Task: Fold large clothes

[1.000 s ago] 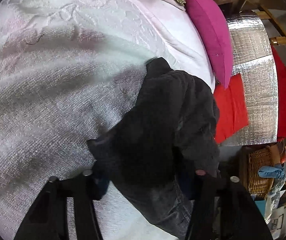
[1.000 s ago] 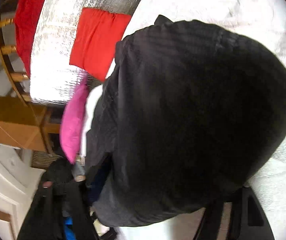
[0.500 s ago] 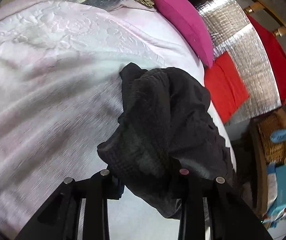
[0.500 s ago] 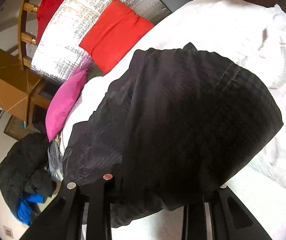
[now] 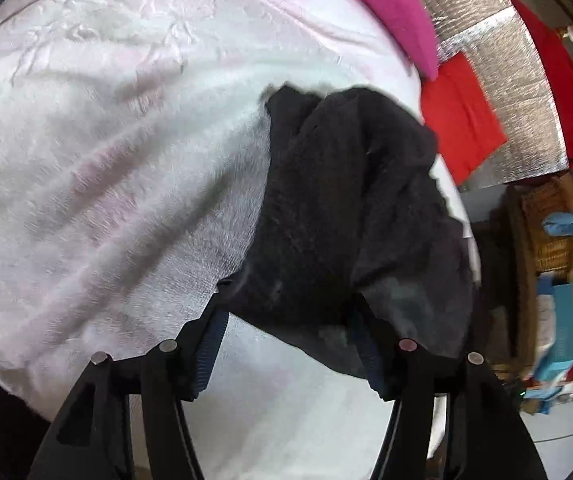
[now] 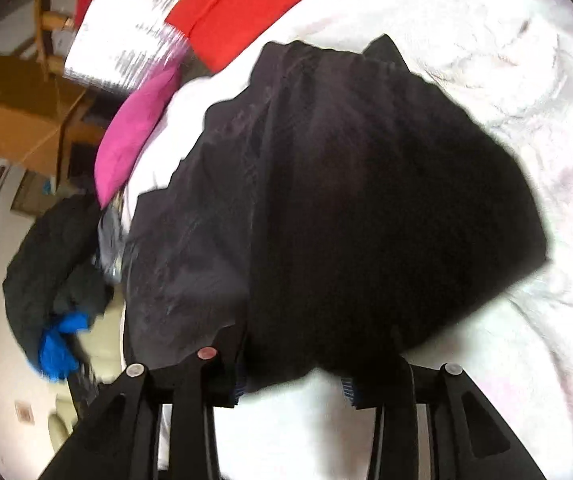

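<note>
A large black garment lies bunched on a white bed cover. In the left wrist view its near edge drapes over my left gripper, whose fingers stand wide apart with cloth across both tips. In the right wrist view the same garment spreads wide and dark over the white cover, and its near hem hangs over my right gripper, whose fingers are also spread. Both sets of fingertips are partly hidden by the cloth.
A magenta pillow, a red cushion and a silver foil panel line the bed's far side. A wicker basket stands by the bed. A dark clothes pile with blue cloth lies on the floor.
Both grippers have pulled back and lowered toward the bed's near edge. The garment has spread and settled lower on the cover, now draped over the spread fingers.
</note>
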